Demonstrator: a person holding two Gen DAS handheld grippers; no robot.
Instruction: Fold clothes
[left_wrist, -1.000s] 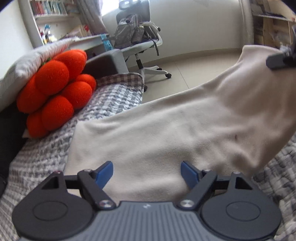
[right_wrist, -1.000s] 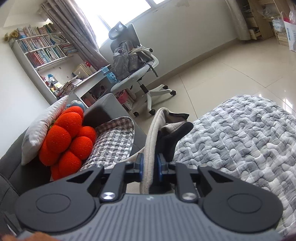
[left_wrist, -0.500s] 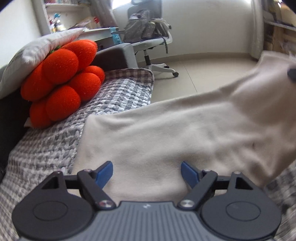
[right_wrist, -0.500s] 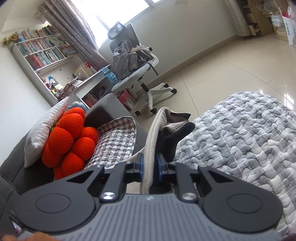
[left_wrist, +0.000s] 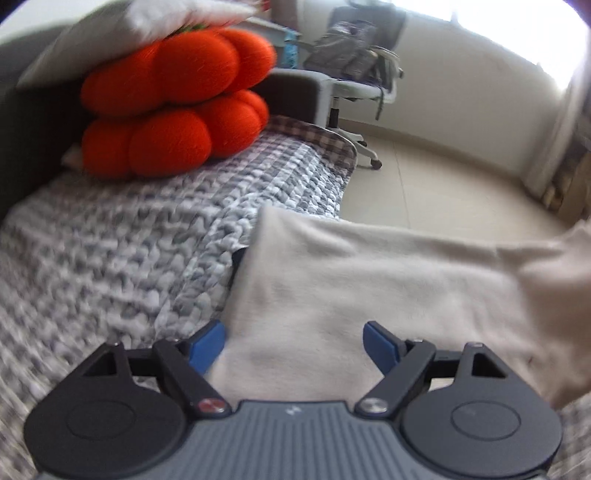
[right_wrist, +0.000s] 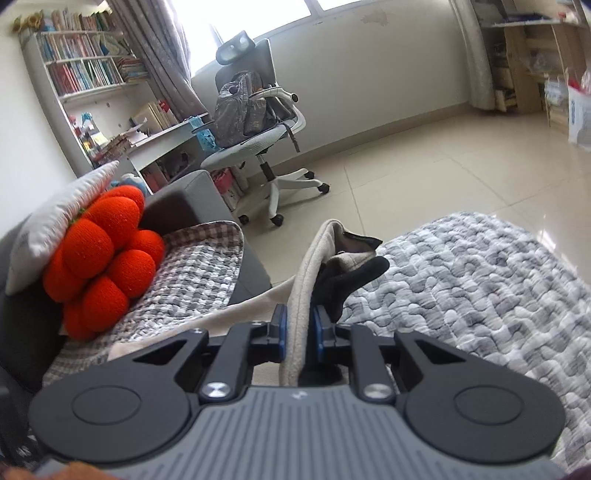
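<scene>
Jaws pinch cream garment (right_wrist: 301, 295), edge upright, lengthwise.

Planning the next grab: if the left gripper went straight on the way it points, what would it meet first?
Most likely the cream garment spread on the grey quilt; it lies directly ahead of the left gripper, whose jaws are opening around nothing. Depth is uncertain.

From the left wrist we looked down, close over the cream garment (left_wrist: 369, 295) on the quilt (left_wrist: 110, 258). The right-wrist view sat low, facing the office chair (right_wrist: 258, 122). Both shared the orange cushion (left_wrist: 177, 99).
</scene>
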